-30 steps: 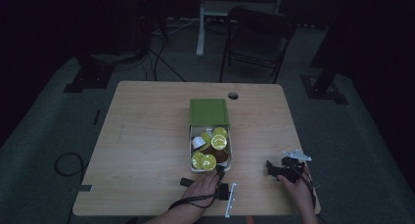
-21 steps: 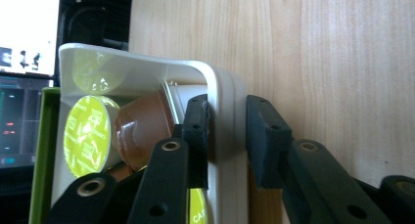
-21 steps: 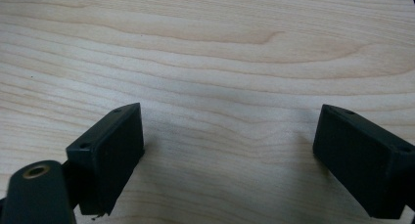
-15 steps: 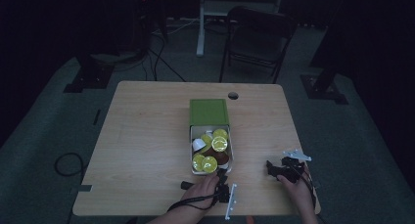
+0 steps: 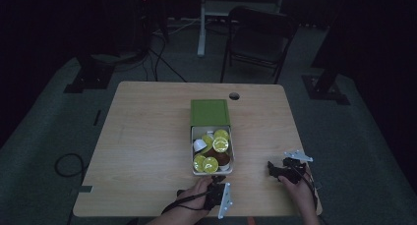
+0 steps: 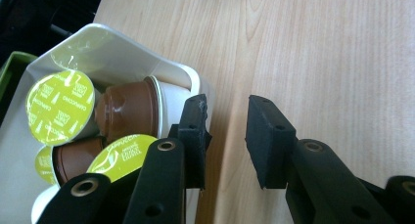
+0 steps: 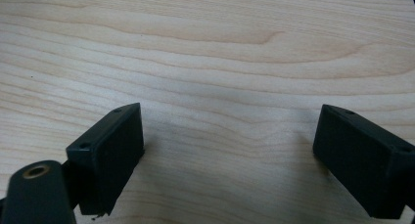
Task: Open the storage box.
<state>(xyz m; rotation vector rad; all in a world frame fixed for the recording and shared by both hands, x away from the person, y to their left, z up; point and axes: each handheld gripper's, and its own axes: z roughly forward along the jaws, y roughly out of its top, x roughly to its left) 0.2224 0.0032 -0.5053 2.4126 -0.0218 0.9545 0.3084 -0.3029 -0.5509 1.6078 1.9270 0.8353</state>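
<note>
- Nearest to me, the left gripper (image 5: 217, 182) sits at the counter's (image 5: 147, 136) near edge, right at the front end of the white tray (image 5: 212, 172). Its fingers (image 6: 195, 131) stand narrow with bare wood showing in the gap; one finger rests against the tray's outer wall and nothing is clamped between them.
- To the right, well apart from the tray, the right gripper (image 5: 273, 168) lies low over bare wood with its fingers (image 7: 110, 150) spread wide and nothing between them.
- The white tray sits near the middle of the counter, towards the front, holding coffee capsules (image 5: 210, 163): several show lime-green foil lids, some lie on their sides with brown bodies (image 6: 128, 109) showing, and one white one (image 5: 199, 145) lies at the left.
- Just behind the tray, touching its far end, lies the green lid (image 5: 210, 113).
- Farther back, near the far edge, there is a round cable hole (image 5: 234, 96).
- Beyond the counter, a dark folding chair (image 5: 258, 41) stands on the floor.
</note>
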